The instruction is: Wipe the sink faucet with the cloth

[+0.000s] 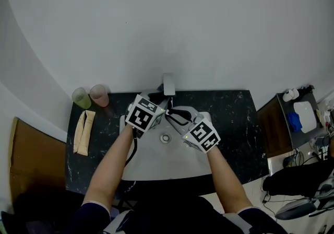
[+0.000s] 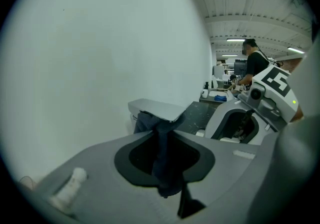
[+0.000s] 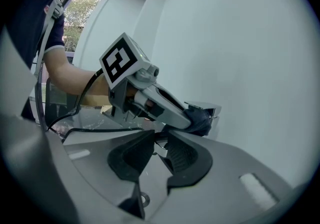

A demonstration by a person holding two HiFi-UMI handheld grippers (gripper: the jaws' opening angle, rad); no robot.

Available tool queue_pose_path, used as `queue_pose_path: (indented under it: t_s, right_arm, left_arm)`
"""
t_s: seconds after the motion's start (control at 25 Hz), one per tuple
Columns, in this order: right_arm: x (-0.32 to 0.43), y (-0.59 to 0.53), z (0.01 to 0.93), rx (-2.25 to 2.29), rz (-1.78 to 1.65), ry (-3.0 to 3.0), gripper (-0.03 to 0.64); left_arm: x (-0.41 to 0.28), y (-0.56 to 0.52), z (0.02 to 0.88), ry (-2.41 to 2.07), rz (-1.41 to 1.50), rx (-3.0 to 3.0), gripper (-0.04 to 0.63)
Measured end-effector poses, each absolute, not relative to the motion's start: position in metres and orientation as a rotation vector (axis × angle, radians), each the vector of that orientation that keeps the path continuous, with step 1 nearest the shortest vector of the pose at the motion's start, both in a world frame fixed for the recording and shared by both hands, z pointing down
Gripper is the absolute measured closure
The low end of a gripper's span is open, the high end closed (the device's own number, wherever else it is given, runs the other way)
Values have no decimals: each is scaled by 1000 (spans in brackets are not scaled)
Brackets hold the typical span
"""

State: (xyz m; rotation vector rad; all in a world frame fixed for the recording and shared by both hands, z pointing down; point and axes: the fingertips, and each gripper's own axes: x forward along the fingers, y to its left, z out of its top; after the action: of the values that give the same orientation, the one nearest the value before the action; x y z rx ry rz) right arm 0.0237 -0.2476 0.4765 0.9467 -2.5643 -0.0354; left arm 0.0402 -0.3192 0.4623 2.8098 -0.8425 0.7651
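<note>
Because the left gripper (image 2: 165, 140) is clamped on the dark blue cloth (image 2: 150, 120), whose free end lies just ahead of its jaws against the underside of the faucet (image 2: 154, 108), the wipe probably goes best in slow, firm strokes along the flat metal, so the fold does not slip out. To its right, the right gripper (image 3: 160, 143) has its jaws narrowed onto a chrome part of the faucet, seemingly steadying it; it should stay clear of the cloth's path.
</note>
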Motion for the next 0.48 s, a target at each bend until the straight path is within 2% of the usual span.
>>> queue_pose_path:
  t_s: [0.32,0.48]
  right_arm:
    - [25,-247,475,989,-40,-2537,531]
    - [26,-233,479,972,-38,-2530,563]
  left_arm:
    - [37,-293,463,-810,795,2829,535]
    - [35,-278,463,-816,806,2833,535]
